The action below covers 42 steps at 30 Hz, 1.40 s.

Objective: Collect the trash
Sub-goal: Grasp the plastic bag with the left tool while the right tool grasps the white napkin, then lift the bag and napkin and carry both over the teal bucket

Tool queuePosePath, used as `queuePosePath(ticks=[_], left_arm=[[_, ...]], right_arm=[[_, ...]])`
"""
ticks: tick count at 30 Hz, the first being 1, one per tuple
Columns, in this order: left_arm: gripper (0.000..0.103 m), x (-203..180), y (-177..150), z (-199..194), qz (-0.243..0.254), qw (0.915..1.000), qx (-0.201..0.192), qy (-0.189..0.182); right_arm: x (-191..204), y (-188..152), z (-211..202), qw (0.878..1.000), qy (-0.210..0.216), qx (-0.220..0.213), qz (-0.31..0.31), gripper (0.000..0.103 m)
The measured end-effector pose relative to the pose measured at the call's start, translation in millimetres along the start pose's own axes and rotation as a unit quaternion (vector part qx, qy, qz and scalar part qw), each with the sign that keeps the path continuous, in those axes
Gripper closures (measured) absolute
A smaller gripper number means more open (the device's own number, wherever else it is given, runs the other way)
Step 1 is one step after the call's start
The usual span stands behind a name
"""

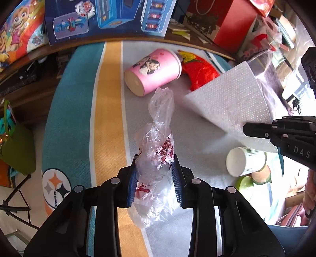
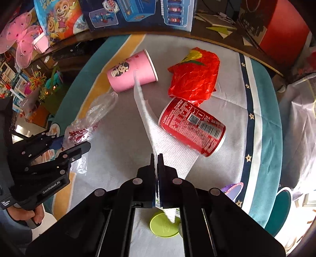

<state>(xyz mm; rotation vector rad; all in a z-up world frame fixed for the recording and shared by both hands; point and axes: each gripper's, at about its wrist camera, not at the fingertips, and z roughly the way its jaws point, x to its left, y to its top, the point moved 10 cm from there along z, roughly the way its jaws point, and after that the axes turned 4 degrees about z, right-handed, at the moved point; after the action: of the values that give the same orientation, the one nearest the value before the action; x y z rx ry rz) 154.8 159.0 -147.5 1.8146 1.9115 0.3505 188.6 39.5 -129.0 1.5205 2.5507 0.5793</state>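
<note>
Left gripper [image 1: 155, 176] clamped on crumpled clear plastic bag [image 1: 158, 158], lifted, seemingly clear of mat [image 2: 122, 126]. Right gripper [image 2: 157, 158] pinched tight on white paper towel [image 2: 173, 156]. Towel beside red can [image 2: 192, 126]; pink cup [image 2: 132, 72] lies beyond can.

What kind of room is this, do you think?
Probably a child's bedroom or playroom at home. Cartoon toy boxes and pink fairy wings line the back, and a striped blanket covers a soft surface strewn with trash such as a pink cup.
</note>
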Motion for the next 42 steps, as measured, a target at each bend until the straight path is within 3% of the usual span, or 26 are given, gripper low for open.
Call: queuePosePath(ticks=[9,23,28,36,38,40,42], left_arm=[[0.07,-43.0,6.4,-33.0,0.027,0.9992,-0.023,-0.02],[0.07,-159.6,25.0,-48.5,0.109,0.9912,-0.039,-0.064],[0.07,-185.6,23.6,-30.8,0.121,0.9896,-0.024,-0.073],[0.07,-178.7,20.0,-8.0,0.122,0.9904,0.001,-0.064],[0.07,-177.8,21.0,0.0,0.12,0.9906,0.007,-0.065],[0.07,-177.8,22.6,6.3,0.117,0.9907,0.011,-0.068],[0.07,-179.4,25.0,11.5,0.116,0.9906,0.014,-0.072]], right_arm=[[-25.6,-9.7,-55.7,0.998,-0.002,-0.05,0.023,0.101],[-129.7,-57.1,-123.9,0.987,-0.012,-0.107,0.122,0.101],[-152.6,-78.6,-92.3,0.987,-0.003,-0.066,0.148,0.1],[-206.9,-105.5,-24.7,0.976,-0.028,-0.005,0.216,0.096],[-211.5,-109.0,-15.4,0.974,-0.024,0.003,0.226,0.089],[-213.0,-107.8,-9.6,0.973,-0.022,0.005,0.228,0.047],[-213.2,-104.3,-6.5,0.974,-0.025,0.001,0.226,0.041]])
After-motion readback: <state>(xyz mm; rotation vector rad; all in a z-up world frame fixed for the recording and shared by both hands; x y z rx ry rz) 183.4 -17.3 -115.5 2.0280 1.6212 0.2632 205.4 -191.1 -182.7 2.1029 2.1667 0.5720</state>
